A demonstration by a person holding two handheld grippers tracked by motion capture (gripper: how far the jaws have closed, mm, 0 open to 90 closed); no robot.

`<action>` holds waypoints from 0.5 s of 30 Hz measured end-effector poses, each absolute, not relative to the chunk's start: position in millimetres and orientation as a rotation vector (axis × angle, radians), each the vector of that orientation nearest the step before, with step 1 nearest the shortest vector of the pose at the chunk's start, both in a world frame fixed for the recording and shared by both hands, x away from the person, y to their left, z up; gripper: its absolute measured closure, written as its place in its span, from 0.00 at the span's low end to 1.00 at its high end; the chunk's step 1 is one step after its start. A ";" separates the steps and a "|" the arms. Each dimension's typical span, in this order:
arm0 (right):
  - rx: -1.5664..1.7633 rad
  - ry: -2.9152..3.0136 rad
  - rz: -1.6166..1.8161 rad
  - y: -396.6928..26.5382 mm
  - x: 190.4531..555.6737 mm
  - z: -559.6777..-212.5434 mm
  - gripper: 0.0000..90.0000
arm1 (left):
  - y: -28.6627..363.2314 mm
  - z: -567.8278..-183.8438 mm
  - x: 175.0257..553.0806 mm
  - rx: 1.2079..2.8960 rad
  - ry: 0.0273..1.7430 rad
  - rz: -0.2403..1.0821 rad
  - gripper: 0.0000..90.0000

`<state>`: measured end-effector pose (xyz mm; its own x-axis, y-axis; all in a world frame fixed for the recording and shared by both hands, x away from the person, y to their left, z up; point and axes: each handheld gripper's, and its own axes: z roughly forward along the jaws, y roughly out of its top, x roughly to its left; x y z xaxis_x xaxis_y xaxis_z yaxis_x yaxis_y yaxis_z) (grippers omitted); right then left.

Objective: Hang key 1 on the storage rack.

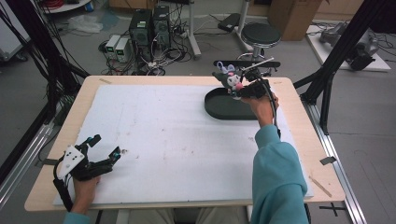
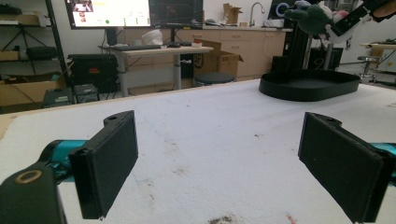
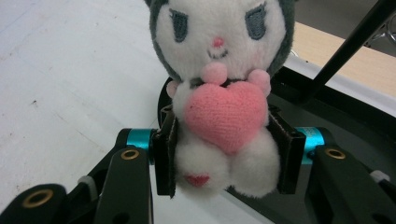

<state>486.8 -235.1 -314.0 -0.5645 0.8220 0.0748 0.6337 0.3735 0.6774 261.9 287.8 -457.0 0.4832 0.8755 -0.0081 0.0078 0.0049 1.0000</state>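
Observation:
A plush toy (image 3: 219, 70) with a dark grey hood, a white face and a pink heart on its front sits between the two black pads of my right gripper (image 3: 224, 154), which is shut on its body. In the high view the right gripper (image 1: 243, 86) holds the plush toy (image 1: 228, 78) in the air above the far edge of a black oval tray (image 1: 219, 107). My left gripper (image 1: 105, 149) rests low at the near left of the white foam mat (image 1: 163, 135). Its jaws stand wide apart in the left gripper view (image 2: 215, 163), with only bare mat between them.
The mat covers a wooden table (image 1: 51, 186). Black frame posts (image 1: 341, 51) stand at both sides of it. Beyond the far edge are a round stool (image 1: 260, 33), computer boxes (image 1: 149, 25) and loose cables on the floor.

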 end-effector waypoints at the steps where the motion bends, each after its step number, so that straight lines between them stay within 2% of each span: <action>1: 1.283 2.368 0.976 -234.9 487.2 -314.3 0.59 | 287.8 -457.0 261.9 1.406 0.838 0.823 0.14; 15: 1.305 2.415 0.907 -225.4 500.4 -330.1 0.59 | 287.9 -457.0 261.9 1.406 0.838 0.822 0.14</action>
<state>500.4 -225.4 -330.1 -0.5676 0.8202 0.0714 0.6646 0.4053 0.6278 261.9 287.9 -457.0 0.4833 0.8754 -0.0090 0.0085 0.0056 0.9999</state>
